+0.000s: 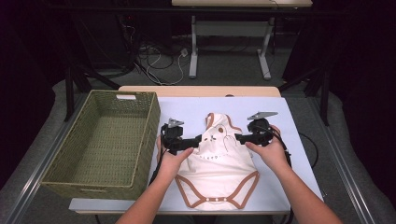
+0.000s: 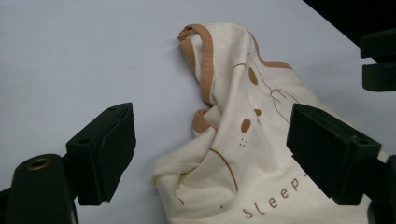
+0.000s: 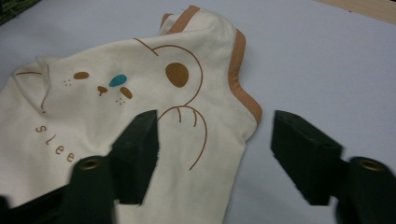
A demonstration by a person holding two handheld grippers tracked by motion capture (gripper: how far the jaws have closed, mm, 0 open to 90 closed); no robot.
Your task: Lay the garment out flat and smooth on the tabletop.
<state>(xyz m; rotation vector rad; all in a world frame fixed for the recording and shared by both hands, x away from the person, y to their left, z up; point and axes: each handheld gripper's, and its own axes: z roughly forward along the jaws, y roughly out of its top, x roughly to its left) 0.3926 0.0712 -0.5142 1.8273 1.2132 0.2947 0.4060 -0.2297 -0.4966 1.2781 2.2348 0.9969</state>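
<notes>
Black jaws of the left gripper (image 2: pixel 210 154) are standing spread, the cream cotton baby bodysuit with tan trim (image 2: pixel 247 140) lying between them but not pinched. Opposite, the right gripper (image 3: pixel 215 154) is also gaping, one jaw hovering over the cloth, the other beyond its tan edge. Folding seems to be underway: the upper part is bunched and turned over, bear face and "sleep" lettering showing, snap crotch flat toward the person. Next, each gripper likely needs to close on a side edge. Left of the left gripper, the green woven basket (image 1: pixel 100 140) is sitting on the pale surface (image 1: pixel 289 140).
</notes>
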